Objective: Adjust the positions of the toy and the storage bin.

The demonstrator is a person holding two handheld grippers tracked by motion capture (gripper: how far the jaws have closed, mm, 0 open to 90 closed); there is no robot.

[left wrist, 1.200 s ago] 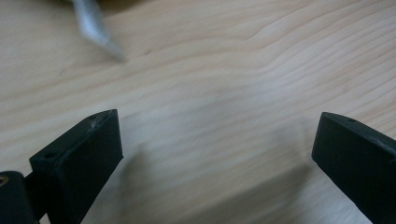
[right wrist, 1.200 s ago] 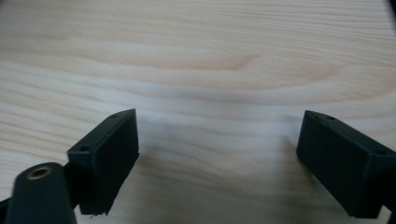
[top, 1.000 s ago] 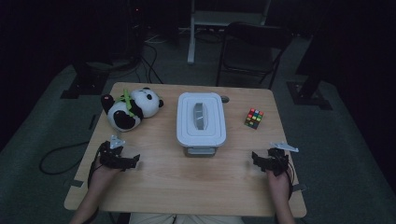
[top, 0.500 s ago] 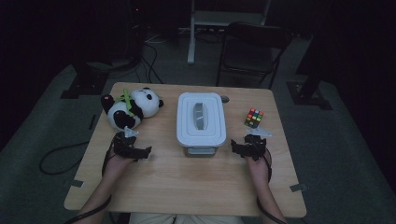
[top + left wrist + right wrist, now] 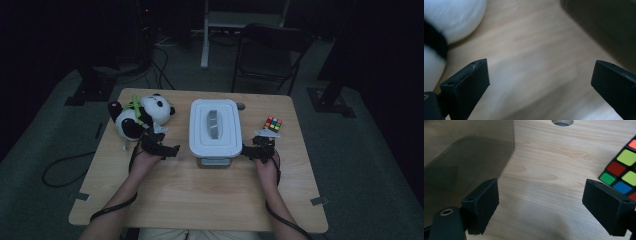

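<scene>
Black jaws spread wide and empty on both grippers, flanking the white-lidded box (image 5: 215,131).
The left gripper (image 5: 161,148) sits between box and toy panda (image 5: 136,119); the right gripper (image 5: 254,151) sits between box and puzzle cube (image 5: 273,123), over the wooden table (image 5: 200,200).

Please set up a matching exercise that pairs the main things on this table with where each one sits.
Things:
1. plush panda
2. white lidded box
3. colour cube
4. left hand-held gripper

Places:
A. middle of the table
B. far left part of the table
C. right of the box, far side
D. between the panda and the box, jaws open

Pairs: 1-B, 2-A, 3-C, 4-D
</scene>
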